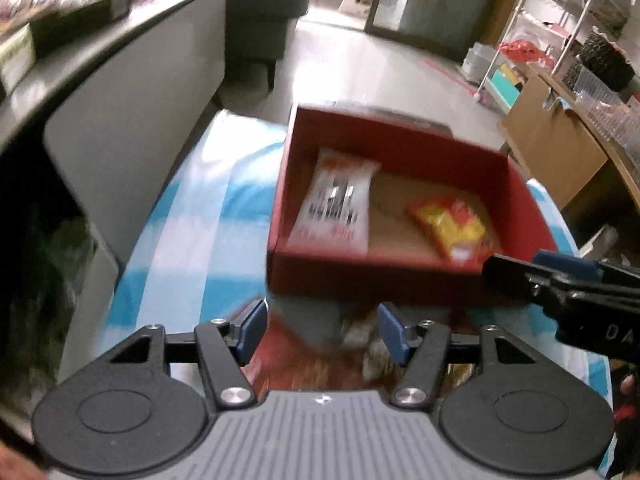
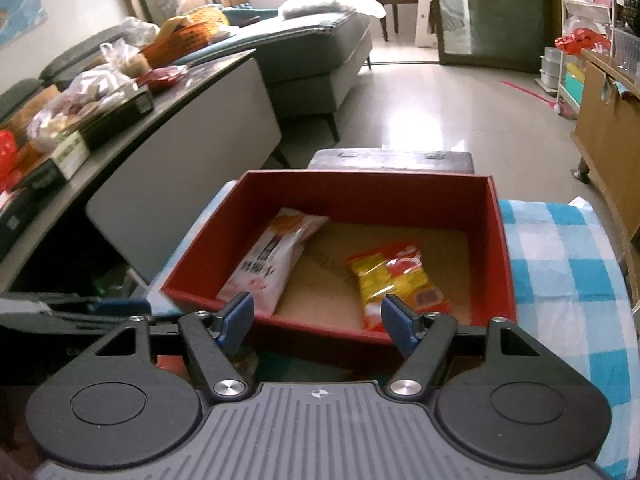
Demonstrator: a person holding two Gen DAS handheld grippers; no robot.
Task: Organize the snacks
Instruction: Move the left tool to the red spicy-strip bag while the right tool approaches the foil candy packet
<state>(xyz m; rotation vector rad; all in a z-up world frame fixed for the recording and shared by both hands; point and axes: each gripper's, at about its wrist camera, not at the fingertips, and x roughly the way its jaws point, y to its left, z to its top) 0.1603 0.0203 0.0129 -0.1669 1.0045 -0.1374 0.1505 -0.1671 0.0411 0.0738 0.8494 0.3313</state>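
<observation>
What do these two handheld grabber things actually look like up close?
Both look alike. The left gripper and the right gripper each have black linkage arms with silver bolts, round black side discs, blue pads on the fingertips, and a ribbed grey body bearing a small crosshair mark.

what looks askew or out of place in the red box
Nothing is spilled or damaged. In the red box, the white snack packet leans against the left wall instead of lying flat, and the yellow-and-red packet lies at an angle.
</observation>
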